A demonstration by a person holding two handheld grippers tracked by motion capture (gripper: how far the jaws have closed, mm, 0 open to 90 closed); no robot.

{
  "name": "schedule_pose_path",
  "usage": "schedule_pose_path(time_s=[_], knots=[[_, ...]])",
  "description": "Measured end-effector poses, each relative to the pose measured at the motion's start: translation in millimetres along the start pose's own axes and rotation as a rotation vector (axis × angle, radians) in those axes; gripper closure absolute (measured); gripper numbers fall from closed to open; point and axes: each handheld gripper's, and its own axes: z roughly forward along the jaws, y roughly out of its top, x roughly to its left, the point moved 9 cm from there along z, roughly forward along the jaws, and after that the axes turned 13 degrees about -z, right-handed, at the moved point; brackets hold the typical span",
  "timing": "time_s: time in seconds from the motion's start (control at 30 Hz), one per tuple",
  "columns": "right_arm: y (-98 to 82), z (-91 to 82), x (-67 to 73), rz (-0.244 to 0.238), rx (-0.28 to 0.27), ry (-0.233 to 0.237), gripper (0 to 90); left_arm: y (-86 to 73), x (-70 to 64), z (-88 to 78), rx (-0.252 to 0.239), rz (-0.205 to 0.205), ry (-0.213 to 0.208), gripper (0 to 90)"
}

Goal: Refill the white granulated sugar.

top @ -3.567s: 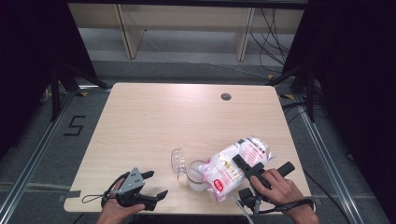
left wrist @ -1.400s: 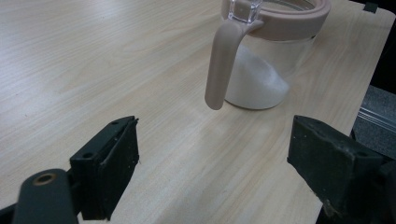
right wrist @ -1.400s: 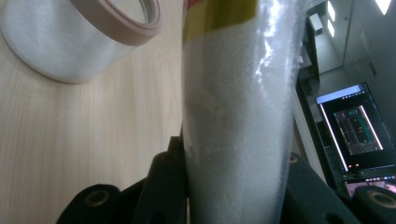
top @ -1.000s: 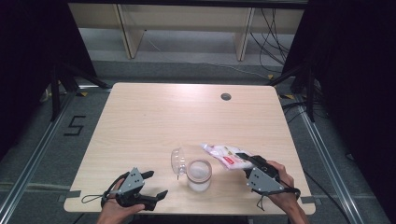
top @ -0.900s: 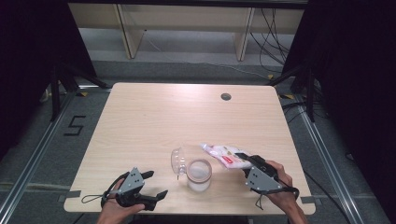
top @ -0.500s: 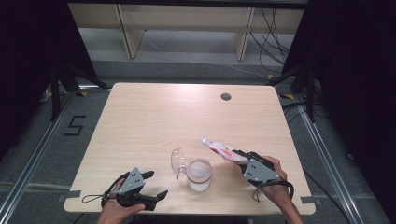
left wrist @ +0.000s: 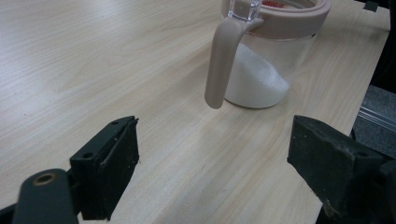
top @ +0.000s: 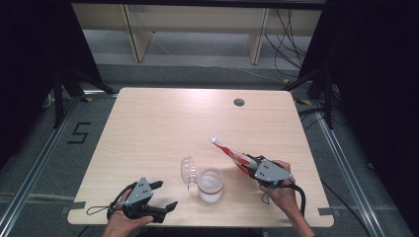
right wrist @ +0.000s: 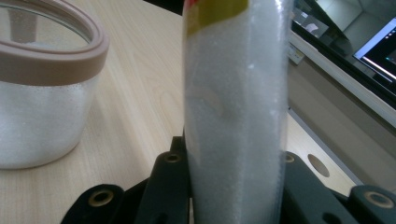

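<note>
A clear jar (top: 211, 185) with a beige rim stands near the table's front edge, partly filled with white granules. Its clear lid (top: 188, 171) is swung open to the left. In the left gripper view the jar (left wrist: 261, 79) is ahead, with its beige latch (left wrist: 218, 60) hanging down. My left gripper (top: 164, 195) rests open at the front left, its jaws (left wrist: 210, 172) wide with nothing between them. My right gripper (top: 251, 165) is shut on a red-and-white bag (top: 228, 150) of white granules, held edge-on just right of the jar. The bag (right wrist: 236, 107) stands upright between the right gripper's (right wrist: 233, 196) jaws, with the jar (right wrist: 42, 93) at its left.
A round cable hole (top: 239, 102) sits near the table's far edge. Bare tabletop (top: 163, 128) stretches beyond the jar. The front edge lies close under both hands. Shelving (top: 197, 24) stands behind the table.
A few seconds back the bag lay broad-side up over the jar; it is now edge-on at the jar's right. Over the last second the right gripper edged farther onto the table. The left gripper stayed still.
</note>
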Motion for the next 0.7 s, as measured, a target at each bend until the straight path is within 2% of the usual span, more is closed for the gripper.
schedule_pose_path(time_s=[0.13, 0.27, 0.4, 0.5, 0.57, 0.6, 0.7], knots=[[-4.8, -1.1, -2.5, 0.074, 0.004, -0.021, 77.1, -0.3, -0.8, 0.3, 0.001, 0.001, -0.007, 15.9], [-6.9, -2.0, -4.3, 0.072, 0.016, -0.033, 77.0, 0.0, 0.3, -0.1, 0.0, -0.001, 0.002, 15.9], [-9.1, -3.8, -3.6, 0.112, 0.038, -0.031, 76.9, -0.4, 0.5, -0.2, 0.004, 0.005, 0.001, 15.9], [-10.9, -4.7, -7.2, 0.126, 0.035, -0.053, 76.8, 0.0, -0.3, 0.5, -0.003, -0.001, -0.006, 15.8], [-12.7, -6.8, -6.6, 0.155, 0.047, -0.044, 76.7, -0.4, 0.3, -0.1, 0.002, 0.002, 0.003, 15.9], [-13.2, -7.5, -7.5, 0.159, 0.043, -0.048, 76.8, -0.1, -0.9, 0.9, -0.006, -0.013, -0.005, 15.9], [-15.3, -9.8, -8.3, 0.185, 0.049, -0.049, 76.7, -0.5, 0.7, 0.5, 0.006, 0.008, -0.002, 15.9]])
